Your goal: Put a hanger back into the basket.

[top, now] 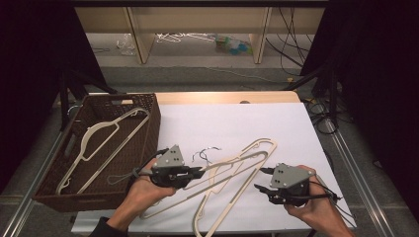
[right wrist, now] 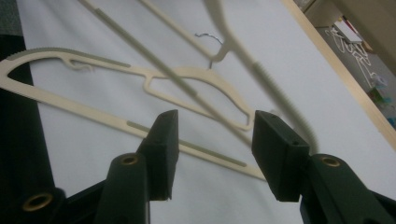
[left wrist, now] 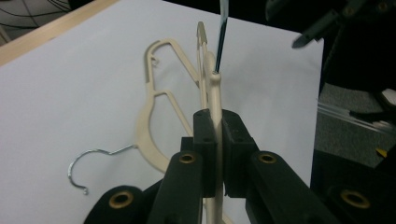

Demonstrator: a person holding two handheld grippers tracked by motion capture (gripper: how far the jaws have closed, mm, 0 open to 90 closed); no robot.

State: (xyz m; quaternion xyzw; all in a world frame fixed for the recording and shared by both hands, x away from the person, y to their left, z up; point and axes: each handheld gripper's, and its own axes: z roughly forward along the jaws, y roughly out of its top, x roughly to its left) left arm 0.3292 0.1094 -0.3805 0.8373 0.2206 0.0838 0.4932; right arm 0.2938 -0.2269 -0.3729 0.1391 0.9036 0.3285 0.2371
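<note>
The left gripper has its jaws closed tight on the thin bar of a cream hanger, low in the middle of the left gripper view. A second hanger lies flat on the white bench, left of the held one. The right gripper, at the lower right of the high view, holds nothing, its jaws parted. A brown basket at the left holds another hanger.
</note>
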